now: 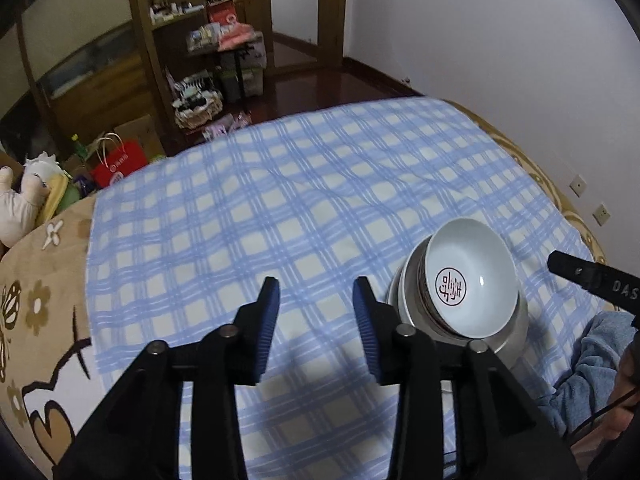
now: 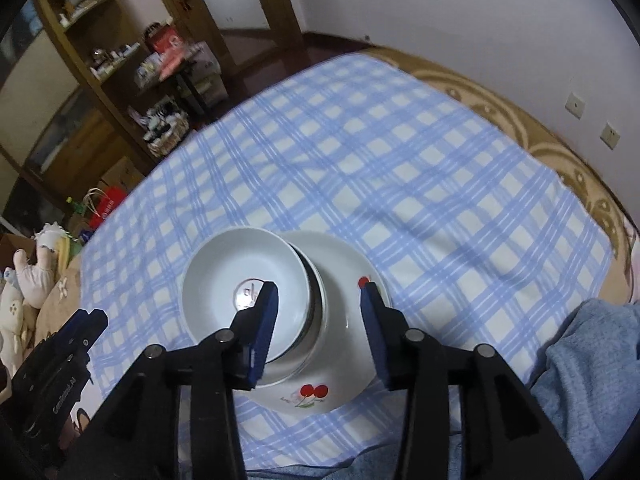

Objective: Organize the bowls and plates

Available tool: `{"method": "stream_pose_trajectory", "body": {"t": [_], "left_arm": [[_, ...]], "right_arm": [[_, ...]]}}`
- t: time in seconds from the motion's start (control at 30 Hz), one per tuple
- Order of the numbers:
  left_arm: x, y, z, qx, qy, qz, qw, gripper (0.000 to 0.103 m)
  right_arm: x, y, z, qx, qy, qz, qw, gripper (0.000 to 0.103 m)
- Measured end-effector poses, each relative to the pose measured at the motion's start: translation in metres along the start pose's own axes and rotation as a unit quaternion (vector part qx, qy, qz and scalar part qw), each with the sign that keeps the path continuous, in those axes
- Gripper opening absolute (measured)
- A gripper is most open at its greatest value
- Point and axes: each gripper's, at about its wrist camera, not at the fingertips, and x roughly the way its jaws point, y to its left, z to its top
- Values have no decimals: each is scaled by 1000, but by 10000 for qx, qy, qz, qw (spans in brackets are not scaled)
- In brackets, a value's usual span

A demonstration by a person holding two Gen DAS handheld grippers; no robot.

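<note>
Both claws apart, empty: left claw (image 1: 316, 320), right claw (image 2: 318, 320). White porcelain bowl (image 2: 244, 292) stacked, seemingly tilted, on cherry-painted white plate (image 2: 344, 360), lower centre, blue-checked cloth (image 2: 360, 160).

bowl (image 2: 244, 292) atop stacked bowls, on plate (image 2: 352, 264), on cloth (image 2: 400, 160)

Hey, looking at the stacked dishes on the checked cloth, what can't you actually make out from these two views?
- How many dishes sit under the top bowl: left wrist view, the tilted bowl hides them.
- The bowl's red mark: right wrist view, the right gripper finger covers half of it.
- The cherry plate: its near rim and pattern are partly behind the fingers.
- Shelf items: too small and blurred.
</note>
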Motion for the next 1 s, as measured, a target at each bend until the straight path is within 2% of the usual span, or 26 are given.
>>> {"method": "stream_pose_trajectory", "body": {"t": [0.07, 0.17, 0.2, 0.27, 0.37, 0.47, 0.57, 0.8, 1.0], "left_arm": [[-8, 1, 0, 71, -114, 115, 9998, 51], [-15, 2, 1, 93, -172, 267, 9995, 58], [-19, 4, 1, 50, -214, 271, 9994, 65], [-29, 7, -1, 17, -338, 288, 9990, 72], [-49, 8, -4, 80, -700, 446, 9965, 81], [-66, 7, -9, 172, -1017, 631, 9927, 91], [-84, 5, -16, 245, -1351, 801, 9873, 96], [-110, 7, -35, 151, -1663, 815, 9826, 97], [-122, 12, -49, 11, -1982, 907, 9759, 97]], "right_arm": [[-14, -1, -1, -42, -173, 82, 9998, 57], [-37, -4, -4, -92, -458, 303, 9984, 62], [-43, -4, -4, -121, -516, 332, 9980, 63], [-60, -6, -8, -198, -783, 404, 9959, 78], [-77, -8, -12, -347, -1093, 473, 9923, 94], [-95, -11, -19, -424, -1449, 565, 9869, 103], [-108, -12, -26, -525, -1750, 548, 9816, 103], [-119, -9, -42, -761, -2280, 239, 9704, 103], [-113, -4, -47, -927, -2486, 113, 9641, 103]]}}
